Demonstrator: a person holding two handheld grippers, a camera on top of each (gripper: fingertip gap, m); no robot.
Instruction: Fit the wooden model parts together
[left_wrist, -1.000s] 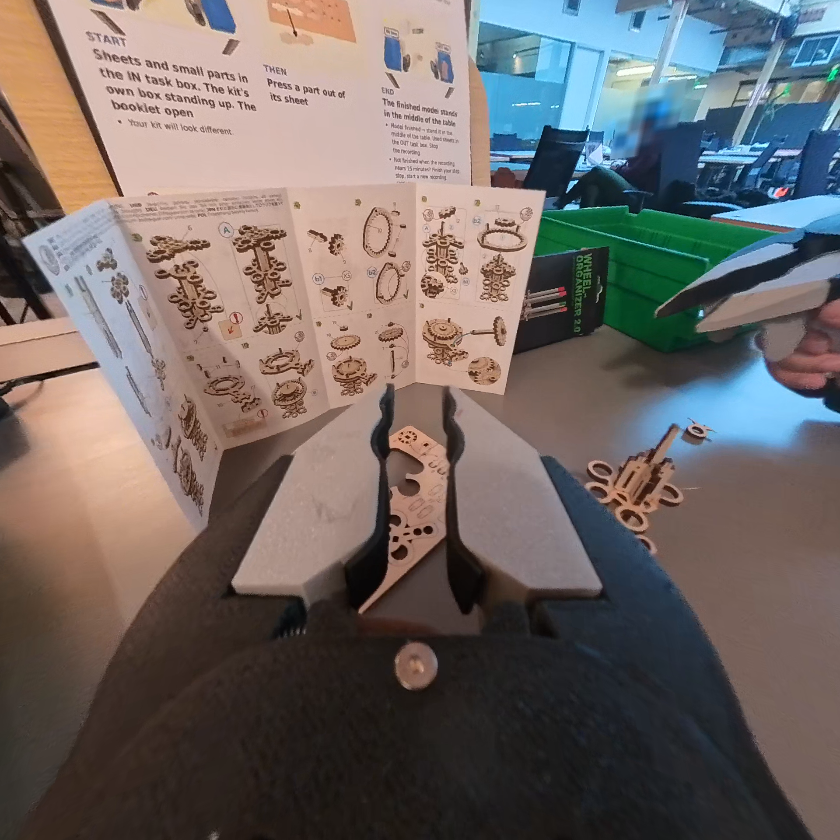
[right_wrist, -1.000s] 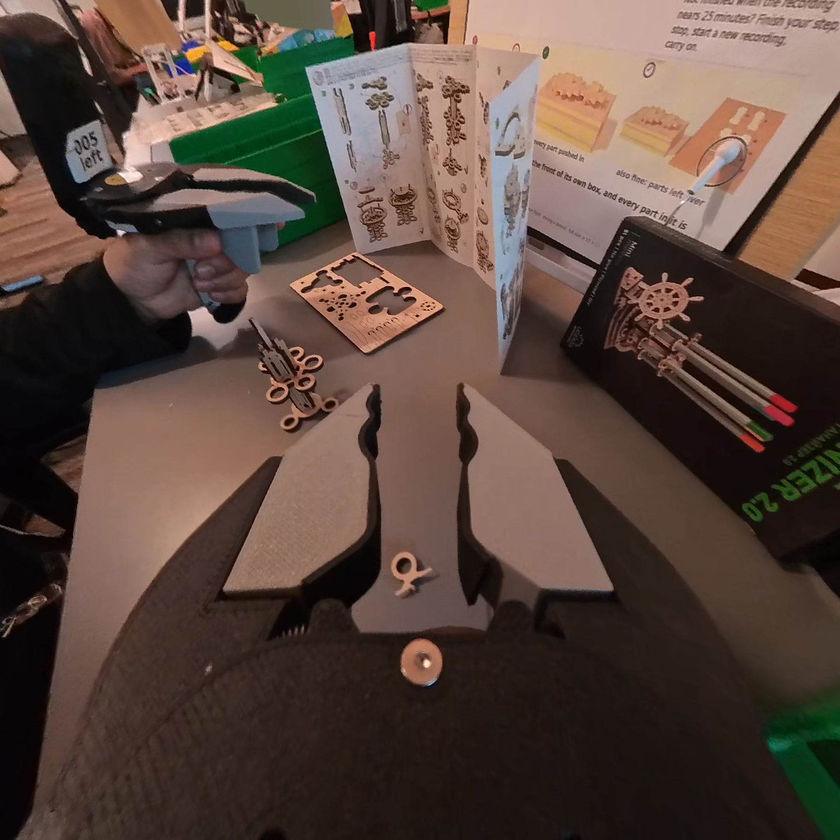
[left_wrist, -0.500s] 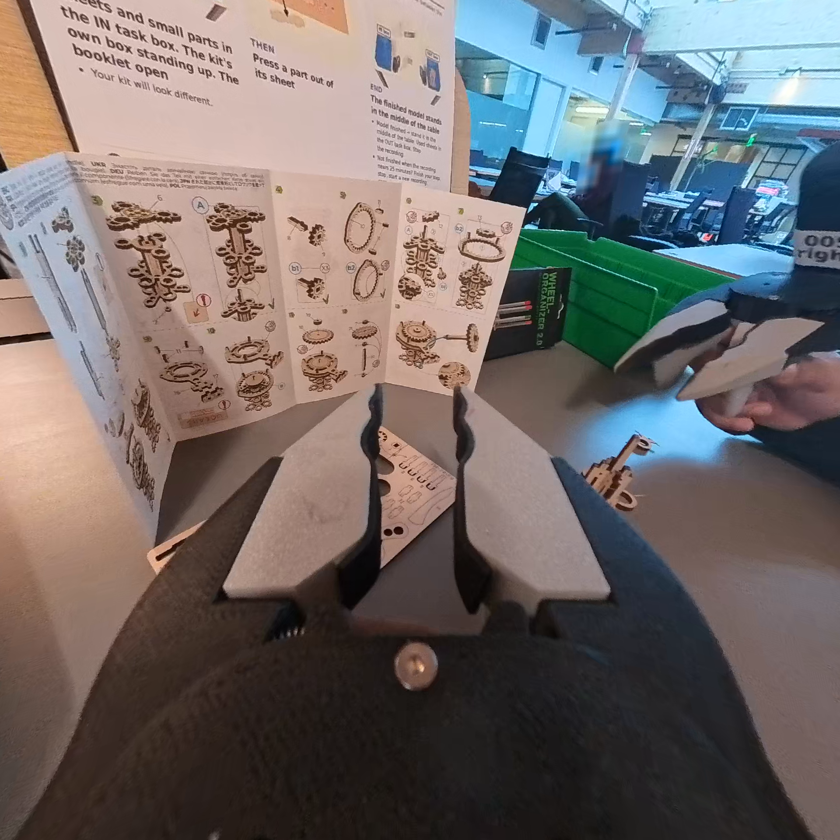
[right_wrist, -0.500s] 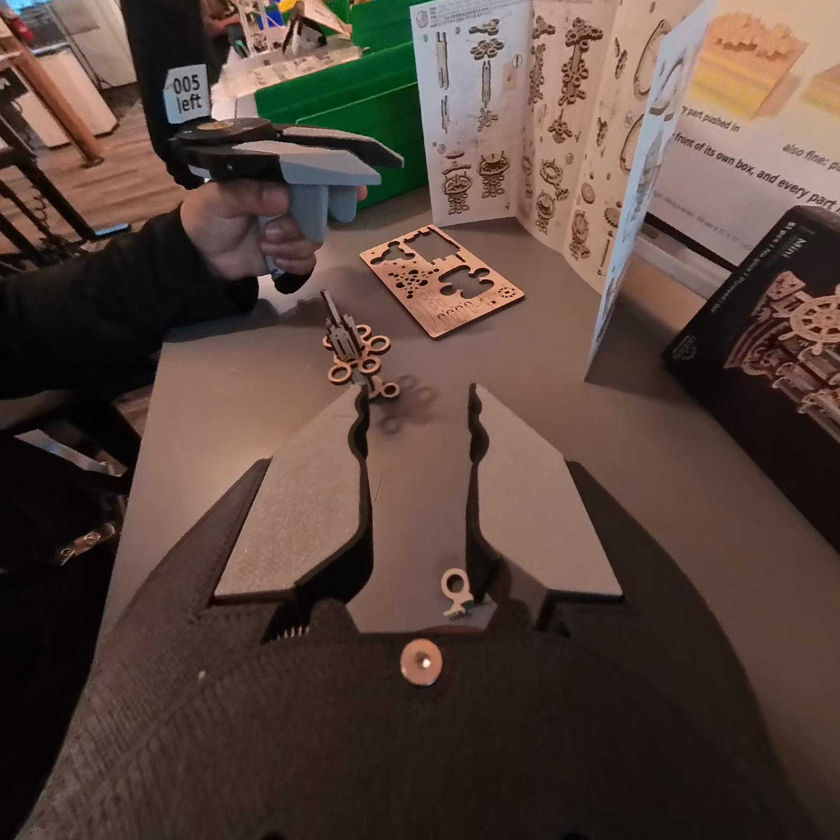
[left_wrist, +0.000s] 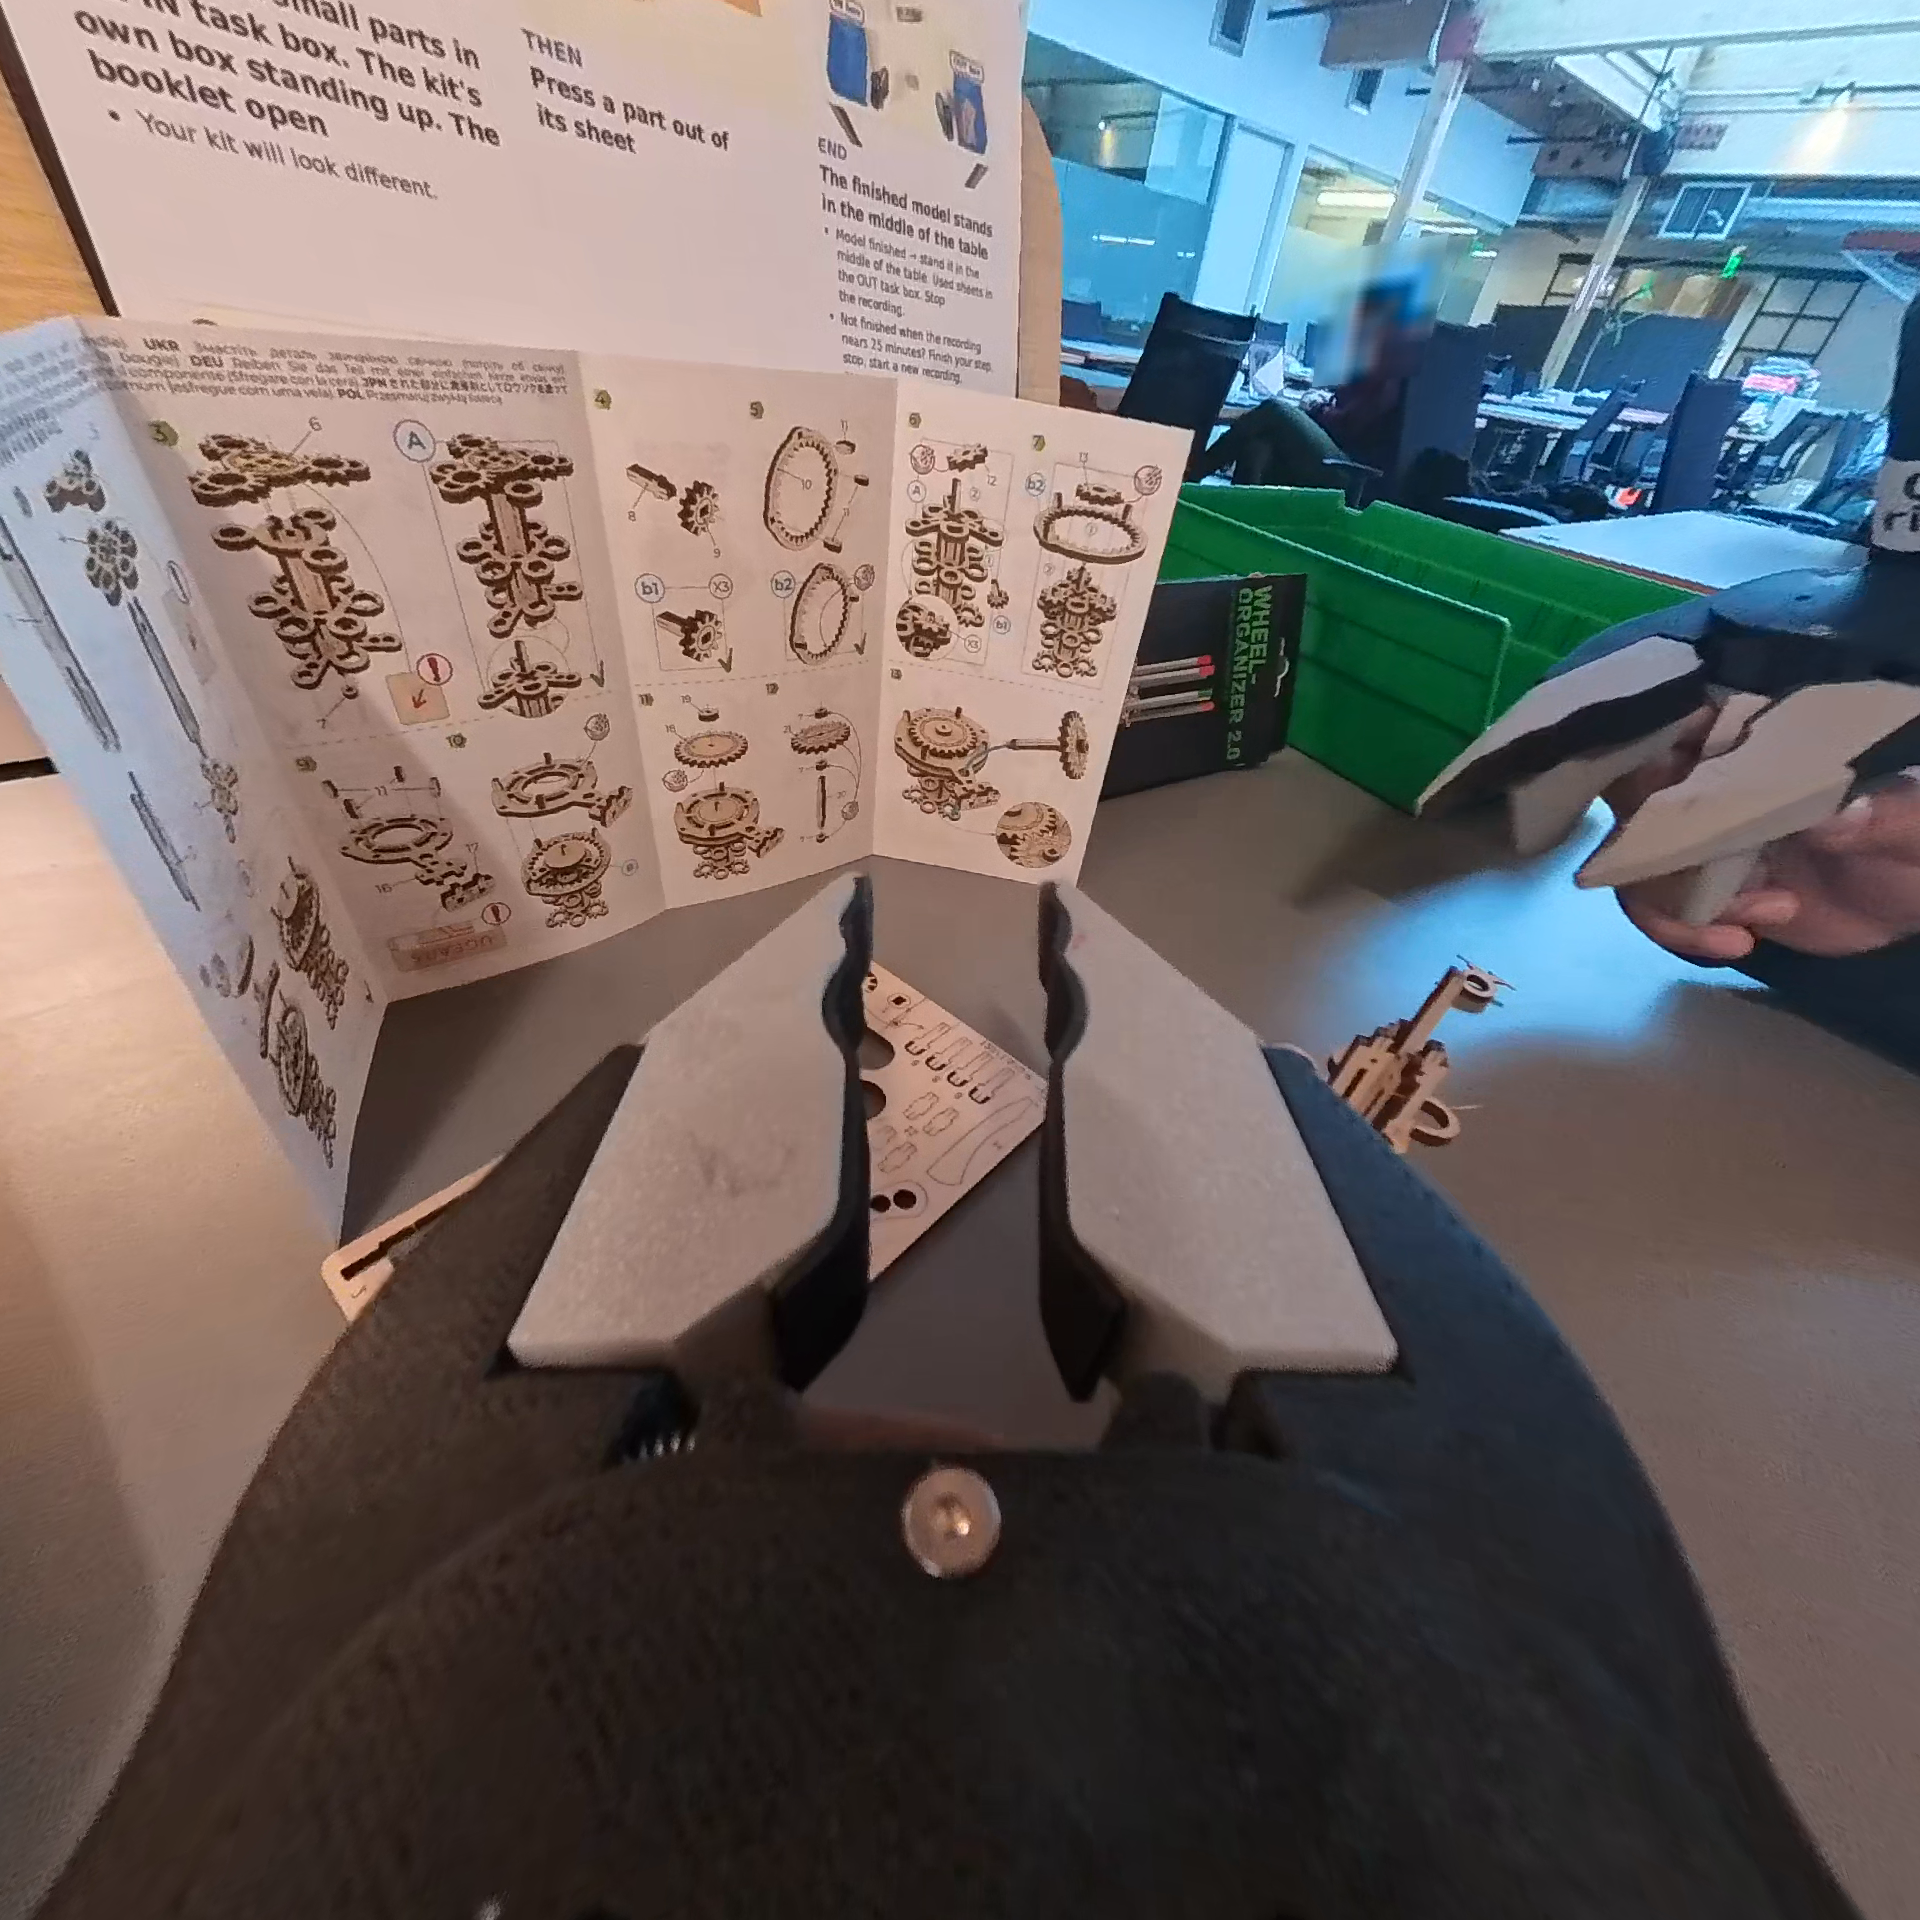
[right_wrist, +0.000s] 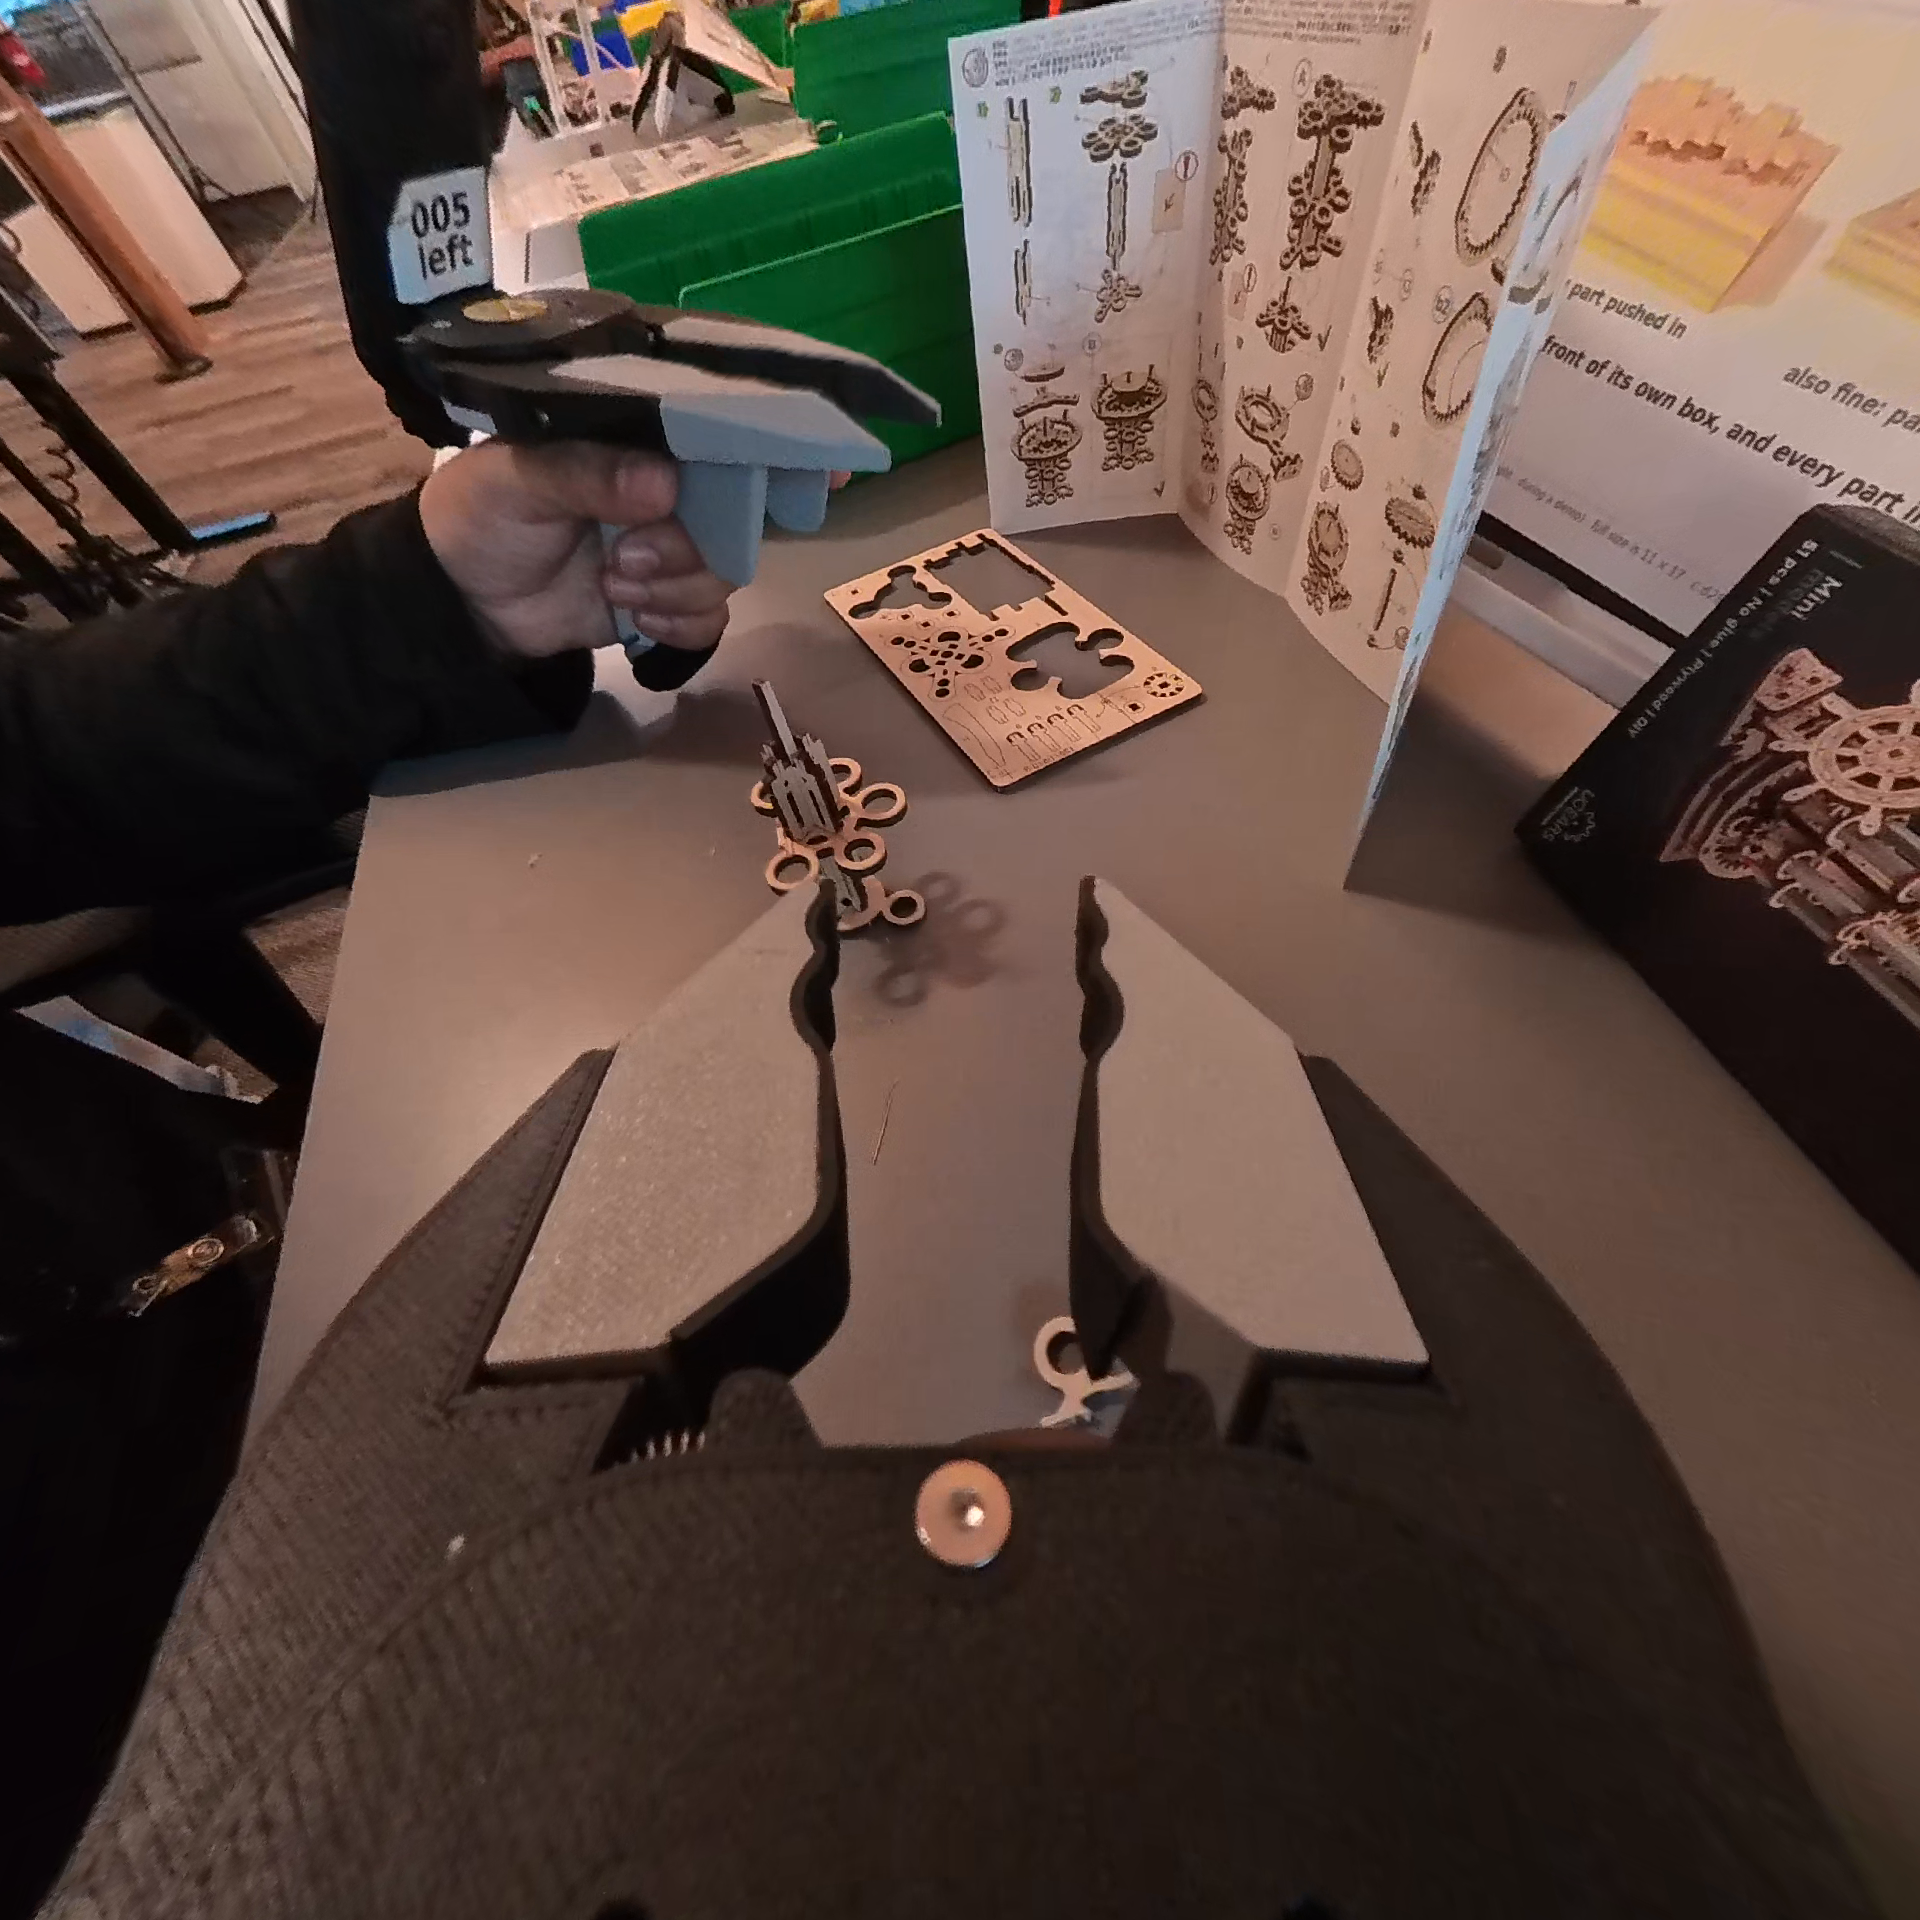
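A half-built wooden model (right_wrist: 826, 826) stands on the gray surface (right_wrist: 1299, 1039) at the centre of the right wrist view, its long axis upright with a slight lean toward the upper left of the frame, ring-shaped arms spreading out low around the stem. In the left wrist view the same model (left_wrist: 1397, 1060) sits at right of centre, partly hidden behind that tool's body, its stem tilting to the upper right. The left tool (left_wrist: 951, 935) hangs open and empty above a flat wooden parts sheet (left_wrist: 945, 1101), whose long side runs from lower left to upper right. The right tool (right_wrist: 956, 935) is also open, gripping nothing; a small loose wooden ring piece (right_wrist: 1070, 1366) lies on the surface near the base of its right finger. A fold-out instruction booklet (left_wrist: 623, 644) stands behind the sheet, with a black kit box (right_wrist: 1766, 831) at right. Compared with half a second ago, the right tool's fingers have spread wider and the model appears closer to its tips, while the left tool's view has barely shifted.
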